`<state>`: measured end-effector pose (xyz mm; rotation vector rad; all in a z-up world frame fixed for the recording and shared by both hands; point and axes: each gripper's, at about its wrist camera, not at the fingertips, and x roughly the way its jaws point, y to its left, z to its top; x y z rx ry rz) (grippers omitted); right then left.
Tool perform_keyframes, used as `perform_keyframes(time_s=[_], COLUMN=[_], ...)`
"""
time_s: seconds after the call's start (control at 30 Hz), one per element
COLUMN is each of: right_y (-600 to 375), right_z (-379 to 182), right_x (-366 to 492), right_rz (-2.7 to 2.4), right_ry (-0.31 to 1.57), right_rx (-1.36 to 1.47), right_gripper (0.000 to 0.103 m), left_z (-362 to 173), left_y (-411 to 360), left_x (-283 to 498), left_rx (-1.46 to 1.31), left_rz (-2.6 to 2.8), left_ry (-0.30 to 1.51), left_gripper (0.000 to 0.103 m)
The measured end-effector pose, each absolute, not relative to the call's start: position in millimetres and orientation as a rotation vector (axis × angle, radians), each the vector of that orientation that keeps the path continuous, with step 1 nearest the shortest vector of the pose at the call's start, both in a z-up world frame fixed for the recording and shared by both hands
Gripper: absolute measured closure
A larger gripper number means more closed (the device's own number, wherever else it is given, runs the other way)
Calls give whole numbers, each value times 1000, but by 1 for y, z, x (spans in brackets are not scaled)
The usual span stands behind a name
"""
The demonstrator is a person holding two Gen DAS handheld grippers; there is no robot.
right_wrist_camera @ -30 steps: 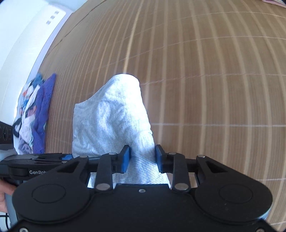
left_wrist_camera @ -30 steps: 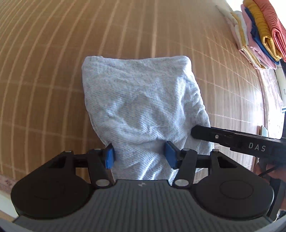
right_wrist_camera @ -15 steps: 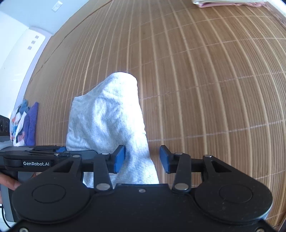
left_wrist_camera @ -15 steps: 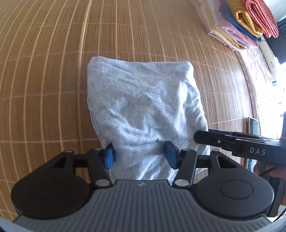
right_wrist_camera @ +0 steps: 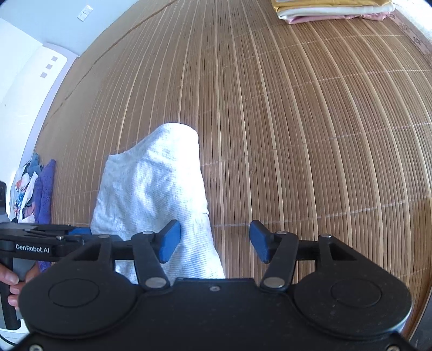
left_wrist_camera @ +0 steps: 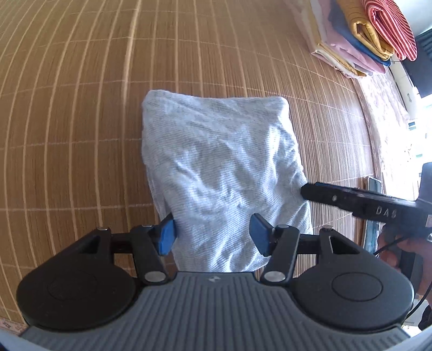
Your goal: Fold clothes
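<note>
A pale blue-white folded garment [left_wrist_camera: 221, 172] lies flat on the bamboo mat, wrinkled near its close end. My left gripper [left_wrist_camera: 213, 235] hovers open over that near end, its blue pads on either side of the cloth. In the right wrist view the same garment [right_wrist_camera: 154, 189] sits left of centre, and my right gripper [right_wrist_camera: 214, 240] stands open, its left pad over the cloth's right edge and its right pad over bare mat. The right gripper's black finger [left_wrist_camera: 348, 198] reaches in from the right in the left wrist view.
A stack of folded clothes [left_wrist_camera: 361, 35], striped red on top, sits at the mat's far right corner; its lower layers [right_wrist_camera: 332, 10] show at the top of the right wrist view. A heap of unfolded clothes [right_wrist_camera: 32, 189] lies at the mat's left edge. A hand [right_wrist_camera: 10, 280] holds the left gripper's handle.
The right gripper has gone from shut on the garment's edge to open, letting the cloth go. Both grippers have drawn back a little; the garment now lies flat.
</note>
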<state>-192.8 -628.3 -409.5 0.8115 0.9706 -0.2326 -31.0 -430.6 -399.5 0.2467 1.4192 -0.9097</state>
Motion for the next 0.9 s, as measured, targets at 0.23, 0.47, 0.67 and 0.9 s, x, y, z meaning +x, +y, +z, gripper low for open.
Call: perform_keyframes(time_s=[0.23, 0.47, 0.67, 0.9], right_y=[-636, -638, -639, -635], right_z=[-405, -415, -417, -417], right_x=[-178, -169, -176, -176], right_rz=[-187, -185, -209, -207], right_ry=[906, 926, 915, 927], right_rx=[850, 910, 993, 932], right_gripper=[39, 40, 42, 43], left_z=[-404, -421, -427, -429], left_y=[-419, -423, -434, -435], left_x=[-18, -11, -15, -20], left_rx=[195, 198, 225, 237], left_rz=[-892, -865, -908, -933], left_ry=[1405, 1412, 1387, 1356], left_gripper=[40, 37, 32, 30])
